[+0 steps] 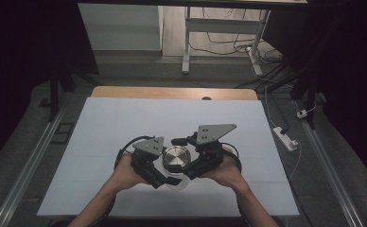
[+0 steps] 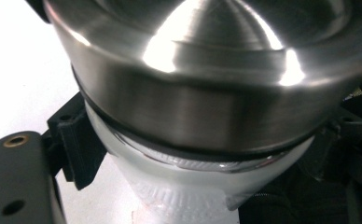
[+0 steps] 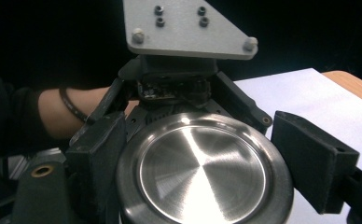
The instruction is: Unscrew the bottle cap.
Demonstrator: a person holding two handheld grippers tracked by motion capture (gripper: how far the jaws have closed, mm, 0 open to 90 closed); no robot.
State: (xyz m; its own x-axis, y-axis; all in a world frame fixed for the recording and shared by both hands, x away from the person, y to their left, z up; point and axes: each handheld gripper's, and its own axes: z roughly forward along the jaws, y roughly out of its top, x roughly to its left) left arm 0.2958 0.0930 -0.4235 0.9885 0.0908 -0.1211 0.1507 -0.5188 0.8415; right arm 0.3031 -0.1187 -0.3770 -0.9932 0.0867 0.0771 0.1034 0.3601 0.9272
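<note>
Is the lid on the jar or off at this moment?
On: the steel lid sits atop the glass jar, its dark seal ring against the rim.

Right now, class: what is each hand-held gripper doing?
Left hand-held gripper: shut on the glass jar, below its lid.
Right hand-held gripper: jaws around the steel lid; contact cannot be told.

I see the desk (image 1: 125, 123) covered with a white sheet, its wooden edge at the far side. Behind it stands a white frame (image 1: 187, 42) on grey floor (image 1: 139, 66), with cables (image 1: 229, 45). A power strip (image 1: 285, 137) lies at right. The sides are dark.
</note>
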